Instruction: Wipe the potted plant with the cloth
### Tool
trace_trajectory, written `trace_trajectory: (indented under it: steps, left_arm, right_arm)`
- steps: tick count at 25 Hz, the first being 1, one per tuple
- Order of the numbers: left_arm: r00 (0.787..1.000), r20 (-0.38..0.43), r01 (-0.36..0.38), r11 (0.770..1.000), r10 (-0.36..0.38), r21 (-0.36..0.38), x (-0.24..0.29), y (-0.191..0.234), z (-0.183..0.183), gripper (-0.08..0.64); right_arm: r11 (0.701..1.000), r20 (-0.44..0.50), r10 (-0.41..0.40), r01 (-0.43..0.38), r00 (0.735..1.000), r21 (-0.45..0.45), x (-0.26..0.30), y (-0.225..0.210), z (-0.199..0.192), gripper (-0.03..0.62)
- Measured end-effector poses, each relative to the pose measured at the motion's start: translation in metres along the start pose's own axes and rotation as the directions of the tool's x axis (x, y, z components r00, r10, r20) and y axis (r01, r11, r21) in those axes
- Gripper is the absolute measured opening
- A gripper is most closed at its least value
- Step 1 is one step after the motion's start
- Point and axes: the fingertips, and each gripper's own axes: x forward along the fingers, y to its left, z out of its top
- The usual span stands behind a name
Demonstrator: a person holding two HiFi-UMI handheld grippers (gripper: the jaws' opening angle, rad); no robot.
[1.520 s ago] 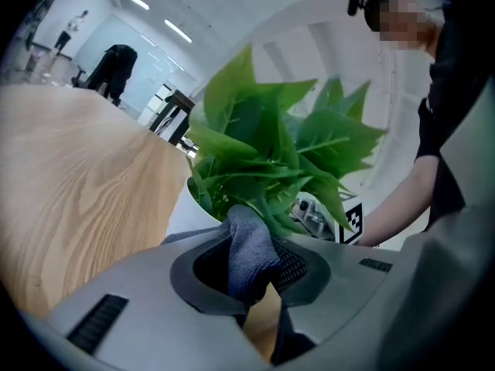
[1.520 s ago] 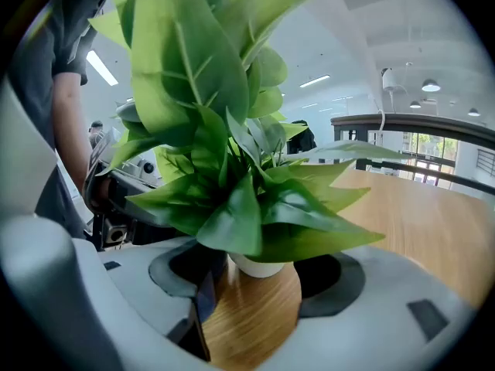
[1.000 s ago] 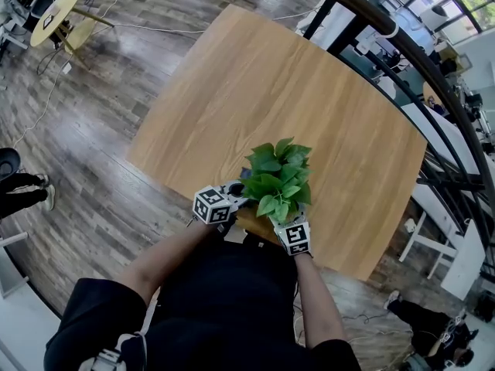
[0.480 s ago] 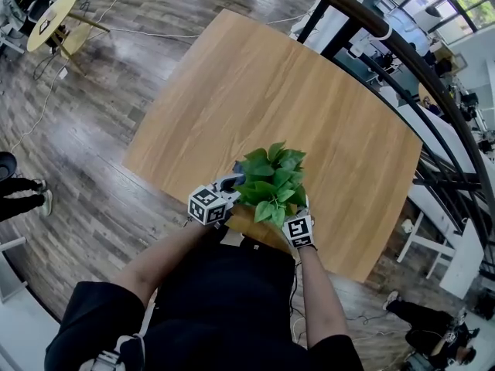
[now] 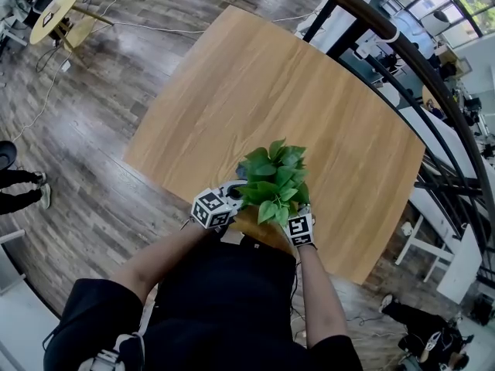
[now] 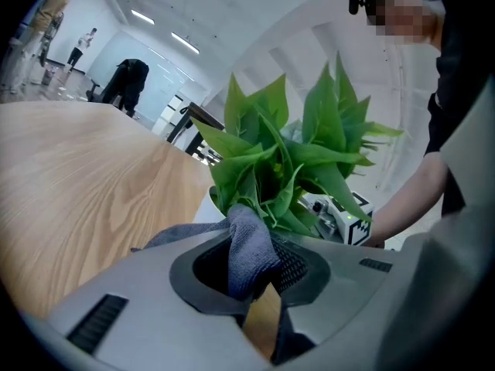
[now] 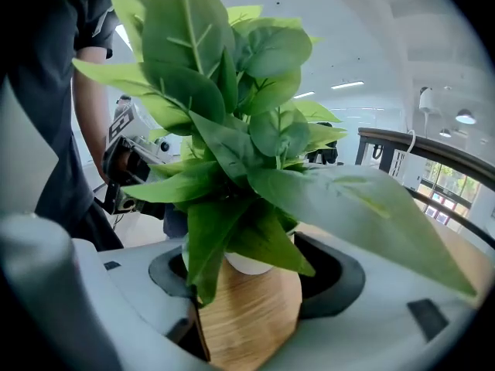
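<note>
Grey cloth (image 6: 247,247) is pinched in the left tongs (image 6: 251,267), its fold touching the lower leaves of the potted plant (image 5: 274,180), which lies at their two o'clock. It stands upright at the bench's (image 5: 263,91) six-o'clock edge. The right tongs (image 7: 247,284) gape wide, the white pot (image 7: 246,264) just ahead at twelve.

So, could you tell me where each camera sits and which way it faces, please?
Head view: on the person's head, looking steeply down at the table and potted plant; shows both forearms, left gripper and right gripper.
Left gripper view: on the left gripper, facing the plant along jaws shut on the cloth; shows the right arm.
Right gripper view: on the right gripper, facing the white pot between parted jaws, contact hidden by leaves; shows the left arm.
Shared: both gripper views see the plant from opposite sides, each showing the other gripper.
</note>
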Motion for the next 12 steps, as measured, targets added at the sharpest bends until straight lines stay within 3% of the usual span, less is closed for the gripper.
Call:
trace_trajectory:
  steps: [4, 12]
  left_arm:
    - [0.999, -0.035, 0.038, 0.999, -0.038, 0.01, 0.005, -0.012, -0.017, 0.087]
    - [1.0, -0.008, -0.022, 1.0, 0.022, -0.004, -0.005, 0.007, -0.015, 0.087]
  right_arm:
    - [1.0, 0.008, -0.016, 0.016, 1.0, 0.01, 0.001, 0.0, 0.005, 0.308]
    - [1.0, -0.007, 0.019, -0.019, 1.0, -0.001, -0.006, 0.022, -0.002, 0.308]
